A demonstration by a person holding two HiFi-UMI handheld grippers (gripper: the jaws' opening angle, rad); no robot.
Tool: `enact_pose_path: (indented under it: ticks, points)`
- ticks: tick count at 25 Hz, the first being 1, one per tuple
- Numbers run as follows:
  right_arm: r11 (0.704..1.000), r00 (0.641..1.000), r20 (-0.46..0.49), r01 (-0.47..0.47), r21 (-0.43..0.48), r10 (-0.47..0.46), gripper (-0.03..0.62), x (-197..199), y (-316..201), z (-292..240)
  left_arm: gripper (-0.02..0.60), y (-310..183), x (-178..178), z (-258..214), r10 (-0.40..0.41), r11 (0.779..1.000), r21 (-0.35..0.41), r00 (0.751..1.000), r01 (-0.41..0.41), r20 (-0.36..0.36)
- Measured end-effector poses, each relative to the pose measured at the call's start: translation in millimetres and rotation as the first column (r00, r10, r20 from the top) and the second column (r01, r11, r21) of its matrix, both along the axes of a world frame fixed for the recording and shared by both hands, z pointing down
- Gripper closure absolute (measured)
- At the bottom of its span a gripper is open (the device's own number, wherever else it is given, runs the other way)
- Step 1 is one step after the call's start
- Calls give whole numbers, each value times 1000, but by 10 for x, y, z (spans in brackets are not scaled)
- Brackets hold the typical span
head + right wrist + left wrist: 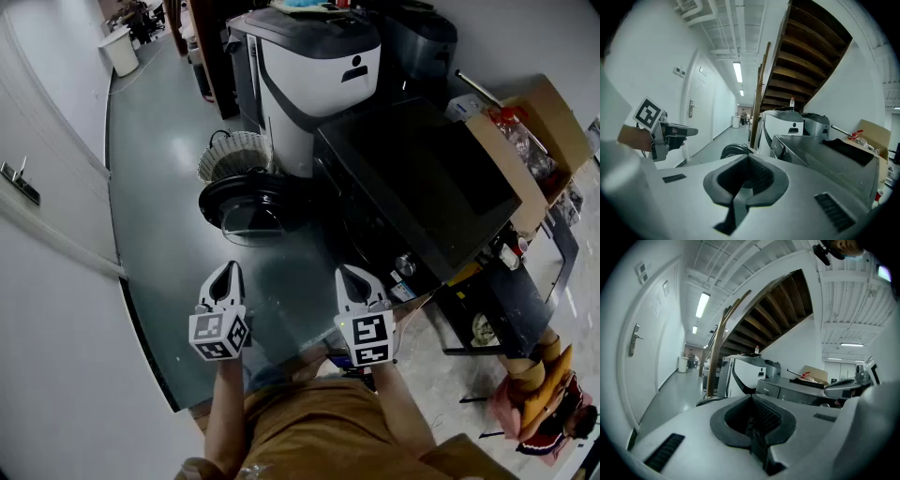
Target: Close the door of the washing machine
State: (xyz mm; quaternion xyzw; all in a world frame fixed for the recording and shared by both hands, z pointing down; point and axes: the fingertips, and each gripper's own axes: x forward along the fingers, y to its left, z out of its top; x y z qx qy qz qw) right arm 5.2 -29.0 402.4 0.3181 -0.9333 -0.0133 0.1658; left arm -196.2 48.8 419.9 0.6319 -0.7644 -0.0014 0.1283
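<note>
Both pointing forward, slightly down, shut empty: left hand-held gripper [228, 268], right hand-held gripper [345, 272].

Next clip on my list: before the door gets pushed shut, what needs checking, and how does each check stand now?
1. The washing machine door stands open: ok, swung wide out.
2. The left gripper is empty: ok, jaws together on nothing.
3. The right gripper is empty: ok, jaws together on nothing.
4. A gripper touches the door: not ok, both hang short of it.
5. Drum opening free of laundry: cannot tell, the washing machine top hides it.
6. The basket is out of the closing path: likely ok, it sits behind the open door.
</note>
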Motion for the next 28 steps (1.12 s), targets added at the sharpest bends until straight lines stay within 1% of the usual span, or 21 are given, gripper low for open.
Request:
enact_pose_path:
  ticks: [9,13,15,18,20,21,28]
  points:
    - [1000,1000,-15,25,-7,-25,582,-106,7,91,555,-15,-52,45,-4,1000,4,1000,4,1]
    - [998,999,17,44,-44,-43,582,-187,14,132,555,1,-119,130,-4,1000,-23,1000,3,-25]
    - [997,998,17,60,-55,-59,582,-243,30,162,554,-10,-151,206,7,999,-43,999,-9,-47]
    - [995,997,7,73,-60,-73,580,-340,40,203,507,-48,-245,309,15,998,-65,998,-20,-68]
    - [995,998,0,69,-67,-69,580,-397,23,243,453,-82,-333,379,18,996,-81,996,-25,-84]
    - [995,998,-4,64,-70,-64,580,-423,4,270,437,-102,-383,414,19,996,-88,996,-27,-93]
    - [993,999,-37,18,-115,-22,580,-691,-185,517,419,-279,-794,692,34,990,-130,992,-50,-120]
